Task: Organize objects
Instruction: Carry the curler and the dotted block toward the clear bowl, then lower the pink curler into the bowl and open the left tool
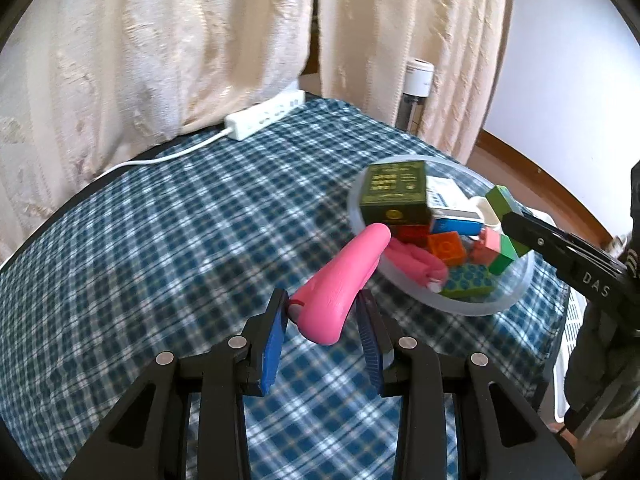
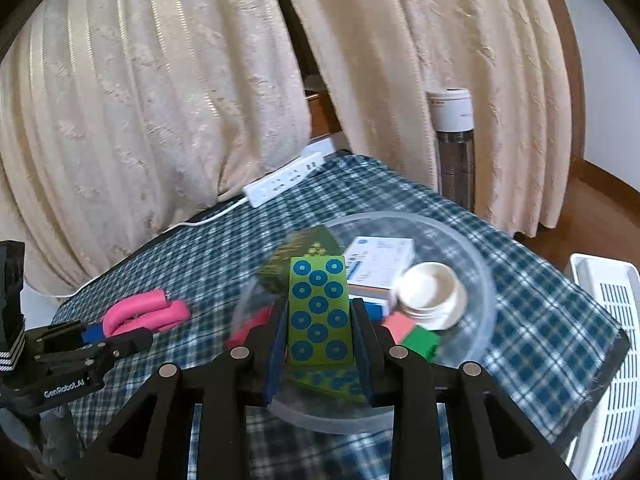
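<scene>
2 items left to bowl: left gripper [image 1: 324,312] is clamped on pink U-shaped grip [image 1: 340,284], right gripper [image 2: 320,320] on green dotted block [image 2: 319,312]. Clear bowl [image 2: 476,276] w/ boxes already nearly full.

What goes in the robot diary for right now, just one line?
left gripper: shut on pink hand grip | right gripper: shut on green dotted block | clear bowl: holds boxes, blocks

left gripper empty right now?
No: the left gripper is clamped on the pink hand grip, lifted above the plaid tablecloth.
</scene>
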`<state>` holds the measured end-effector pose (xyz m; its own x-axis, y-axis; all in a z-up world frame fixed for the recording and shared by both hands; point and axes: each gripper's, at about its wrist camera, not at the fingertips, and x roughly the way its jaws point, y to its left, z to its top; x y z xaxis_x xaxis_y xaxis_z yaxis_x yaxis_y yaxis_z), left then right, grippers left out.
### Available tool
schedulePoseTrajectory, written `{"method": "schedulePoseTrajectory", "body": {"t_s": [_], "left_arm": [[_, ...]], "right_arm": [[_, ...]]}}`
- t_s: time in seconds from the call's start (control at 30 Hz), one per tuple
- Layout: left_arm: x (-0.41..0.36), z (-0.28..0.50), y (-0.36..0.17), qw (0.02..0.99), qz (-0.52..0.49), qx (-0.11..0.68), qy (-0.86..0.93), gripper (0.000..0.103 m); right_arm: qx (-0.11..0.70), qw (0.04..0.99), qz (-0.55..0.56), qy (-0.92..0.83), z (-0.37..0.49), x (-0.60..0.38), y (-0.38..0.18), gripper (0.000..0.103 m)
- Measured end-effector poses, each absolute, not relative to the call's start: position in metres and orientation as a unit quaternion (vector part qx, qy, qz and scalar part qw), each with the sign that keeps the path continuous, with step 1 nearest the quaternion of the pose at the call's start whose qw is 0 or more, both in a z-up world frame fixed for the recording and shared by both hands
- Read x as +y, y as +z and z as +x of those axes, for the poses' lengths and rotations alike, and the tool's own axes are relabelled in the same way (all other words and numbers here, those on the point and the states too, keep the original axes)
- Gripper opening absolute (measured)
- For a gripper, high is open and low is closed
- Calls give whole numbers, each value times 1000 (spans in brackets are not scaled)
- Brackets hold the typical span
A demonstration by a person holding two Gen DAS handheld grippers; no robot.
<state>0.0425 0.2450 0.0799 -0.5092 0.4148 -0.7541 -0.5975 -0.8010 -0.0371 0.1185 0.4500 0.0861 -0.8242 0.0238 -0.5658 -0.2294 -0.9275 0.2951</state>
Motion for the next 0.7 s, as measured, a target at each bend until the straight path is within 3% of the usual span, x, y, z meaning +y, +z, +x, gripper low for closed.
{"method": "schedulePoseTrajectory", "body": {"t_s": [0.7], "left_arm": [[326, 49, 75, 370, -404, 147, 823, 36]], "right_arm": [[203, 88, -279, 934, 126, 489, 79, 32]]}}
